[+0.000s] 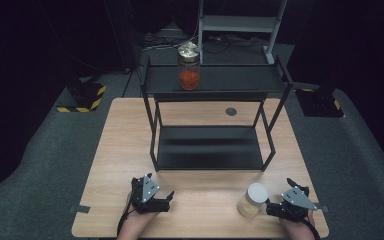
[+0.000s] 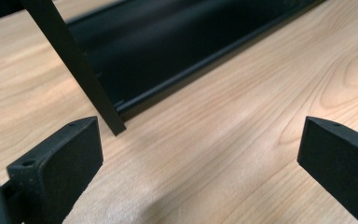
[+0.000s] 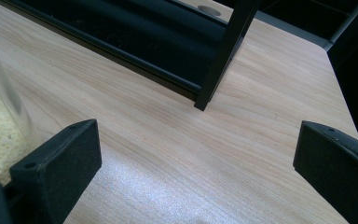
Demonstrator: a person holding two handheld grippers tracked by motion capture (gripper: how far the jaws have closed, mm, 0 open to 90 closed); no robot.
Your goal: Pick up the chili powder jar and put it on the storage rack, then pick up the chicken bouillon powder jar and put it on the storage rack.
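On the wooden table point(image 1: 115, 150), the white-lidded jar point(image 1: 252, 199) of pale, crumbly contents stands near the front edge at about five o'clock from the table's middle, just beside the right gripper point(image 1: 275, 207), which lies at the jar's three o'clock. In the right gripper view the jaws stand wide apart with bare wood between them, grasping nothing, and the jar's clear wall sits at the far left, just outside the left jaw. The left gripper point(image 1: 166, 201) rests at about seven o'clock near the front edge, well apart from the jar; in the left gripper view its jaws are likewise spread wide over bare wood, aimed toward a front leg of the black two-tier shelf rack point(image 1: 207, 155). That rack stands in the middle of the table, its lower tier bare. On its top tier, at about twelve o'clock, stands a second jar point(image 1: 188, 67) upright, holding red contents under a shiny, crinkled cover.
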